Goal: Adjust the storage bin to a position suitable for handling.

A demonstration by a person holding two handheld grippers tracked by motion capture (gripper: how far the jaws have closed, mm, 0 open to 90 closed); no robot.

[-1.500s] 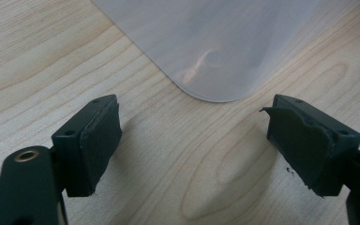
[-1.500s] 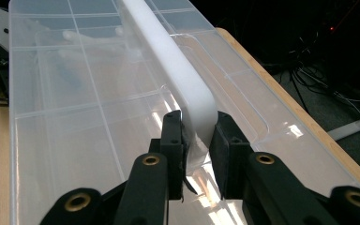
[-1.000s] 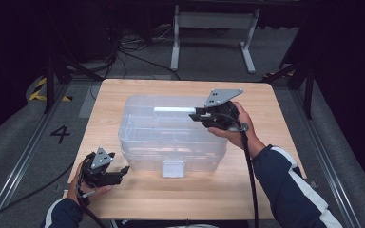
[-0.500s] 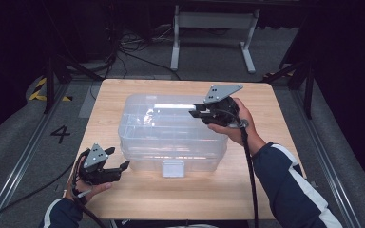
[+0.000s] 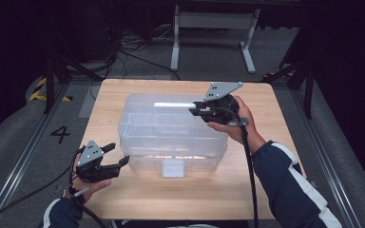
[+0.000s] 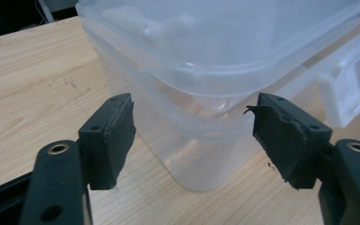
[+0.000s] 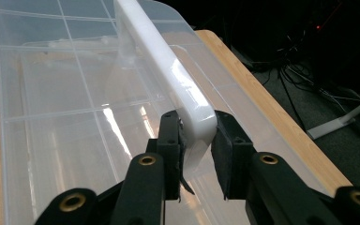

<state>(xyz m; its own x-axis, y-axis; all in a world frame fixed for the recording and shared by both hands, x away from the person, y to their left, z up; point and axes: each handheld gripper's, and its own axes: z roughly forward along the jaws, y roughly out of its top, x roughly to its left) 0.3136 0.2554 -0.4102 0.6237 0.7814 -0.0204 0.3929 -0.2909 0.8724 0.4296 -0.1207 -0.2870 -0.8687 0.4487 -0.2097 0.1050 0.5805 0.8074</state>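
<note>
A clear plastic storage box w/ a lid sits about mid-table on the wooden table, its long side parallel to the near edge and a white latch on the near wall facing the person. The lid carries a white handle running along the far part of the top. The right gripper comes in from the box's right end, over the far-right part of the lid, and is clamped on the end of that handle; in the right gripper view the two black pads press the rounded white handle end from both sides, w/ the gridded lid spreading away beyond. The left gripper is held low at the box's near-left corner, close to the table's left edge. Its jaws have just been closing, yet in the left gripper view they stand apart, one on either side of the box corner, pads not on the plastic; whether a tip brushes the wall is prob. too close to call from above. The latch shows off to the right in that view. A dark sleeve w/ a white stripe covers the right forearm.
</note>
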